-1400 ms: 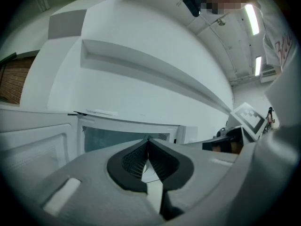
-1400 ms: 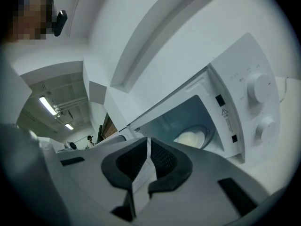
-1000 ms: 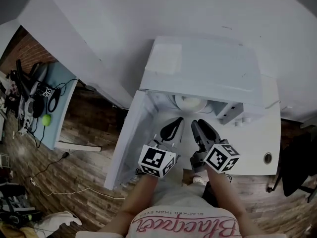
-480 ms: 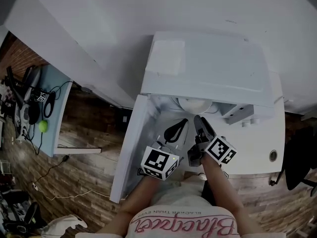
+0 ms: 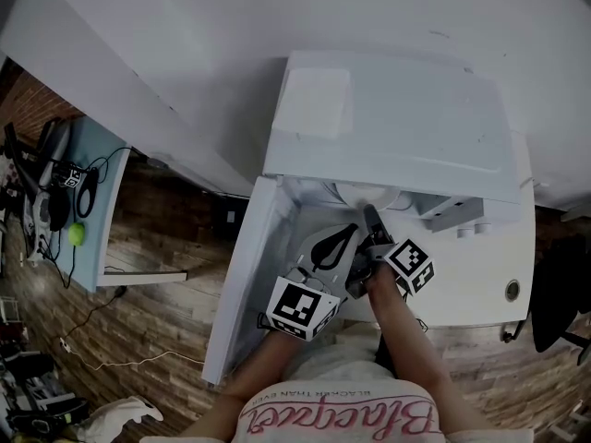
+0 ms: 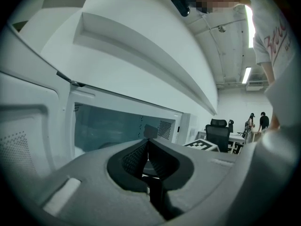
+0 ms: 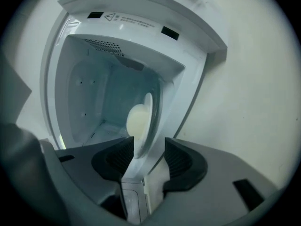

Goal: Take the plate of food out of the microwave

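Right hand-held gripper [image 7: 143, 149] — jaws just opening, plate [image 7: 149, 111] between — left hand-held gripper [image 6: 146, 142] closed, empty.

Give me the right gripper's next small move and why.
Probably ease the right gripper forward onto the plate: its jaws have just been opening and stand apart, with that plate edge-on in line with the gap, unpinched, inside the microwave.
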The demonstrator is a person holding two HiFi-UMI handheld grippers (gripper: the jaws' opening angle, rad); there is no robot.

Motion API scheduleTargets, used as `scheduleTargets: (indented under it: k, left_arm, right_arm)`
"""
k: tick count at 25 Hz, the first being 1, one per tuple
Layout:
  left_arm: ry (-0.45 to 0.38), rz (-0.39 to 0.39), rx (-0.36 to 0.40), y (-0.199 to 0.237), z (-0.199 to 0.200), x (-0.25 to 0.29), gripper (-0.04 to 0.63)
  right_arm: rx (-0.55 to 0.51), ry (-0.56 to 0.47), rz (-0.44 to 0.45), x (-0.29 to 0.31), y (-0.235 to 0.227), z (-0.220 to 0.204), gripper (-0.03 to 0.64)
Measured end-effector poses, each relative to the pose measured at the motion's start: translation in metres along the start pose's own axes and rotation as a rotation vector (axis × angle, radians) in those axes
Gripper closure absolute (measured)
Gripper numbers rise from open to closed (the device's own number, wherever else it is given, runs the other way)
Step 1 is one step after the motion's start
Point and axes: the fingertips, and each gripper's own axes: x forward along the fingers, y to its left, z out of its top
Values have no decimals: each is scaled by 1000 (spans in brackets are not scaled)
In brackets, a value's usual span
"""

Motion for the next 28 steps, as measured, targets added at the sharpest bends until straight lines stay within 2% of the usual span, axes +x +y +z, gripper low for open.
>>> scheduleTargets:
  k: [8, 12, 15, 19, 28]
  left_arm:
    - [-13, 15, -6, 9, 8, -6, 588]
    - [-19, 38, -21, 18, 10, -10, 588]
    - [-25, 47, -29, 21, 10, -10, 588]
    - [-26, 55, -30, 23, 8, -10, 588]
    - [-30, 67, -31, 25, 9, -14, 588]
  right_arm:
    - [119, -17, -113, 14, -14, 5, 393]
    - [122, -13, -165, 15, -16, 4, 394]
    - [113, -16, -157, 13, -16, 4, 394]
    - [81, -5, -148, 8, -13, 5, 446]
    - [136, 57, -181, 3, -8, 7, 496]
